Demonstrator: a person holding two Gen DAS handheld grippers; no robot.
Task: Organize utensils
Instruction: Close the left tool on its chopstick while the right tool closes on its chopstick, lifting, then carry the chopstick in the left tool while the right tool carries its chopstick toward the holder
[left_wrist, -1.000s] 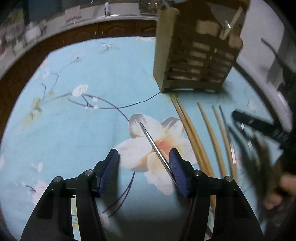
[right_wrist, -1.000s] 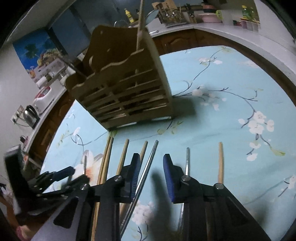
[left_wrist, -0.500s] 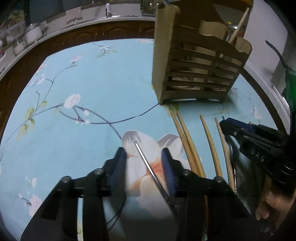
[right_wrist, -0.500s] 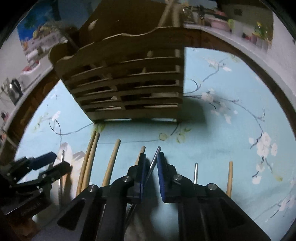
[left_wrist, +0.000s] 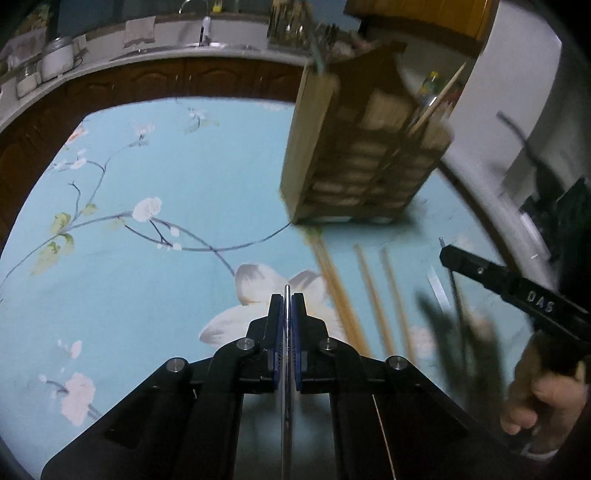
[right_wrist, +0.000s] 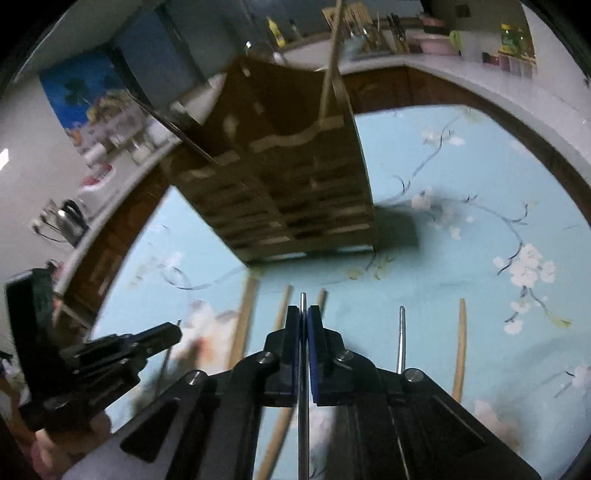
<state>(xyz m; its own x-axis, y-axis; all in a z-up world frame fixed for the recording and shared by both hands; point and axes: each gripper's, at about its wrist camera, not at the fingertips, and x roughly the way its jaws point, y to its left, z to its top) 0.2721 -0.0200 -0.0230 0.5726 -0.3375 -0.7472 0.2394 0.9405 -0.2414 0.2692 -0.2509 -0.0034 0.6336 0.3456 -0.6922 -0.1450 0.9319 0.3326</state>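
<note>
My left gripper (left_wrist: 287, 295) is shut on a metal chopstick (left_wrist: 286, 398) that runs straight between its blue pads. My right gripper (right_wrist: 303, 307) is shut on another metal chopstick (right_wrist: 303, 424). A slatted wooden utensil holder (left_wrist: 364, 162) stands ahead on the blue floral cloth; in the right wrist view the holder (right_wrist: 295, 192) has a wooden chopstick (right_wrist: 331, 59) and a metal one standing in it. Several wooden chopsticks (left_wrist: 373, 295) lie in front of the holder. A metal chopstick (right_wrist: 400, 338) and a wooden one (right_wrist: 460, 347) lie right of my right gripper.
The round table's dark wooden edge (left_wrist: 110, 88) curves behind the cloth. A kitchen counter (left_wrist: 166, 44) with jars and a tap lies beyond. The other gripper and the hand holding it show at the right in the left wrist view (left_wrist: 524, 295) and at the left in the right wrist view (right_wrist: 110, 354).
Both grippers closed on their metal chopsticks, which now line up straight between the pads. Both views have risen and tilted, with motion blur.
</note>
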